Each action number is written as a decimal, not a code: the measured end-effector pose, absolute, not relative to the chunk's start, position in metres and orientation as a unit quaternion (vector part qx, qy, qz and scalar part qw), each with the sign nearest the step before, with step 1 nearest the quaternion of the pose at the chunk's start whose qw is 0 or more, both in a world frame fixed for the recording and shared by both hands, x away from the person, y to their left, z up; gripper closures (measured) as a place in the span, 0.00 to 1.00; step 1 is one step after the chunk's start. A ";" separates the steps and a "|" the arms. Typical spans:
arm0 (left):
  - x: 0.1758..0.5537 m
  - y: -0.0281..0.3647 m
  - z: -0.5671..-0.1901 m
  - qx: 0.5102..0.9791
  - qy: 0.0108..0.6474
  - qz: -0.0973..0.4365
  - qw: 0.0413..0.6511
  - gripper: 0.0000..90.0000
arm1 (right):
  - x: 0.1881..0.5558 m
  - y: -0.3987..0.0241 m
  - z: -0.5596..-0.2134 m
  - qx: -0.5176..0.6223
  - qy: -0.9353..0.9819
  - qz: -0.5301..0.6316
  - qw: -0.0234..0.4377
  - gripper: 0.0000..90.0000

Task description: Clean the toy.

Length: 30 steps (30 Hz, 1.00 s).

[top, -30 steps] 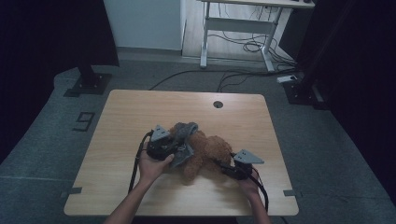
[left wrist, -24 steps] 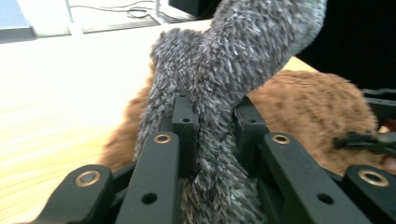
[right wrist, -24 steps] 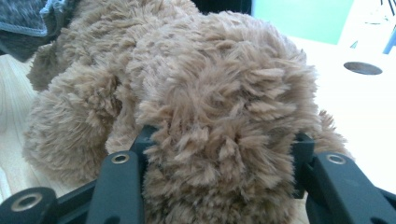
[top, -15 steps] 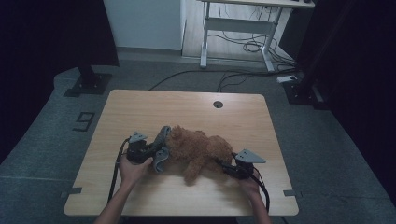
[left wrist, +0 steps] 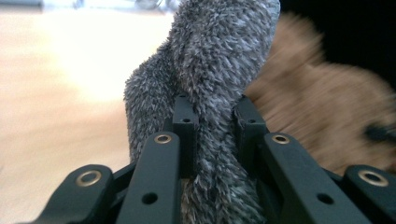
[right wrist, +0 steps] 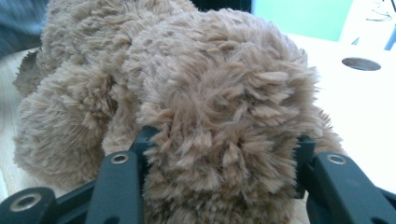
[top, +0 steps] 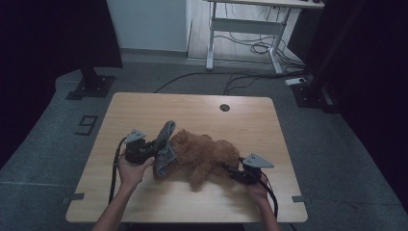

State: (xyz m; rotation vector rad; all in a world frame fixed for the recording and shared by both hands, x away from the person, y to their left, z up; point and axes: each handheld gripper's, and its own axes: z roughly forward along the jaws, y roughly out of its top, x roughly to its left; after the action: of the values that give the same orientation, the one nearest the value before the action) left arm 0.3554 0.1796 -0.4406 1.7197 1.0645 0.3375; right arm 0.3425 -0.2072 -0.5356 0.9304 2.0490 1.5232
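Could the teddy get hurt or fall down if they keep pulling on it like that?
Maybe. The left gripper pinches the grey fuzzy cloth at the brown teddy; a hard tug could let it slip free or stretch. The right gripper clamps only a plush limb, so pulling might strain a seam. The teddy also lies near the table's front edge and might get dragged off.

Open tabletop (top: 202,108) beyond and left; brown plush (top: 204,154) and grey cloth (top: 165,147) blocking the middle.

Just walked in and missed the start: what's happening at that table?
A person works on a brown plush toy lying on the wooden table. The left gripper is clamped on a grey fuzzy cloth at the toy's left end; the right gripper grips a plush limb at its right end.
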 end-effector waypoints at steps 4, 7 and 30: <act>0.351 0.146 -0.409 0.729 0.398 0.141 0.539 0.83 | 0.342 -0.207 -0.536 0.335 0.737 0.548 0.211 0.52; 0.351 0.130 -0.402 0.740 0.380 0.140 0.538 0.83 | 0.343 -0.207 -0.536 0.335 0.737 0.548 0.210 0.52; 0.362 0.010 -0.450 0.809 0.355 0.132 0.449 0.83 | 0.343 -0.209 -0.538 0.339 0.737 0.547 0.207 0.52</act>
State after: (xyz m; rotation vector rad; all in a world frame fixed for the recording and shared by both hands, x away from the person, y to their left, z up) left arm 0.3620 0.0099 -0.4502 2.0018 0.8776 0.3260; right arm 0.3429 -0.2091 -0.5376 0.9456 2.0516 1.5248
